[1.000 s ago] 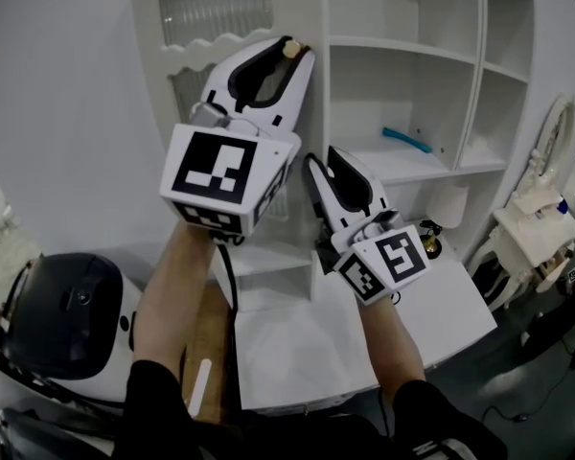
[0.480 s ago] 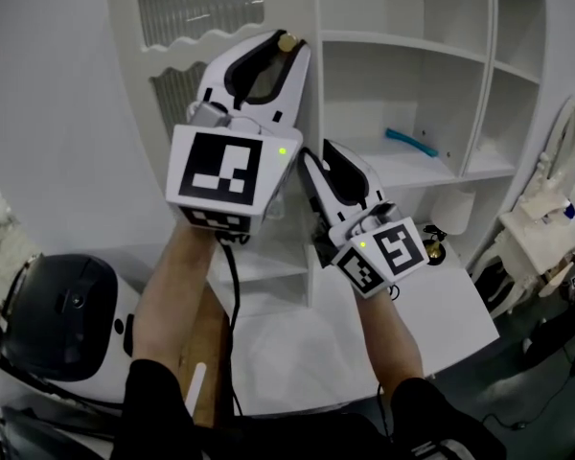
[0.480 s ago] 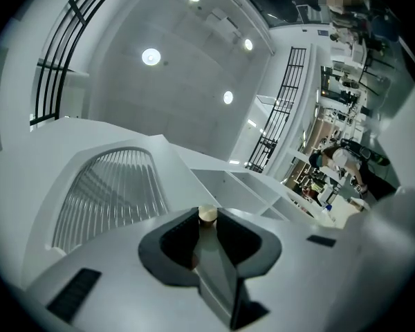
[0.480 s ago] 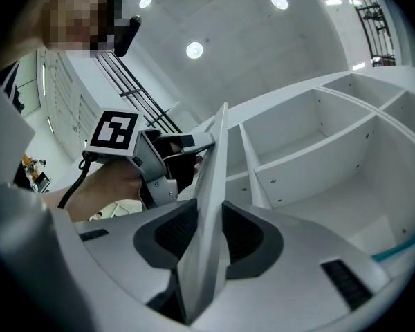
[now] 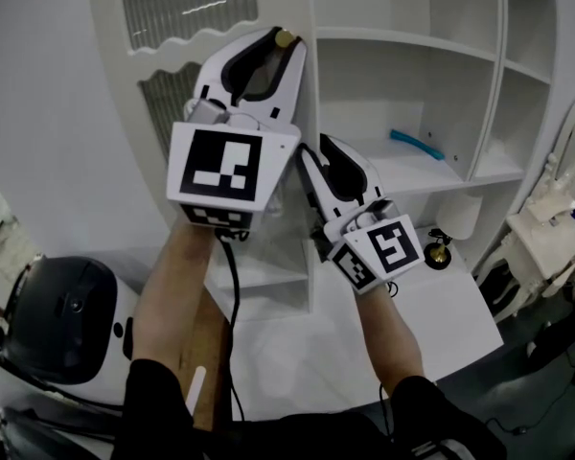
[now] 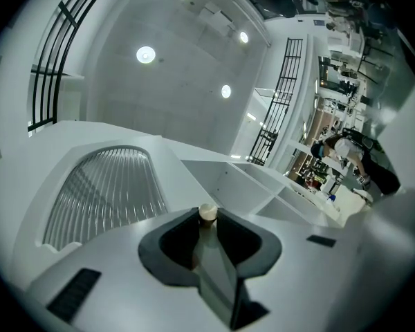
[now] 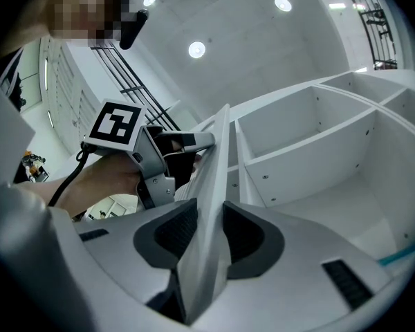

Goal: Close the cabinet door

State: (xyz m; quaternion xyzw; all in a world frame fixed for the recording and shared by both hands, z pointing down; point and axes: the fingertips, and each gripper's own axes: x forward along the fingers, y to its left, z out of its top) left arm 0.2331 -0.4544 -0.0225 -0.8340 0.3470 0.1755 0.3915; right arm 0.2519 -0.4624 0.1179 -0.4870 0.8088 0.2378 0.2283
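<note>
White cabinet door (image 5: 165, 103), upright, edge pinched in left gripper (image 5: 266, 52) and right gripper (image 5: 324, 157).

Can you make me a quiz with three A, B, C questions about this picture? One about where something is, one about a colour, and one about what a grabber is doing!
1. Where is the blue thing?
A. on a shelf in the cabinet
B. on the floor
C. inside a drawer

2. What colour is the cabinet?
A. red
B. white
C. green

3. What is the right gripper doing?
A. hanging open on nothing
B. holding a cup
C. clamping the door's edge

Answers:
1 A, it lies on an open shelf.
2 B, frame and shelves are all white.
3 C, the door's edge sits pinched between its jaws.
</note>
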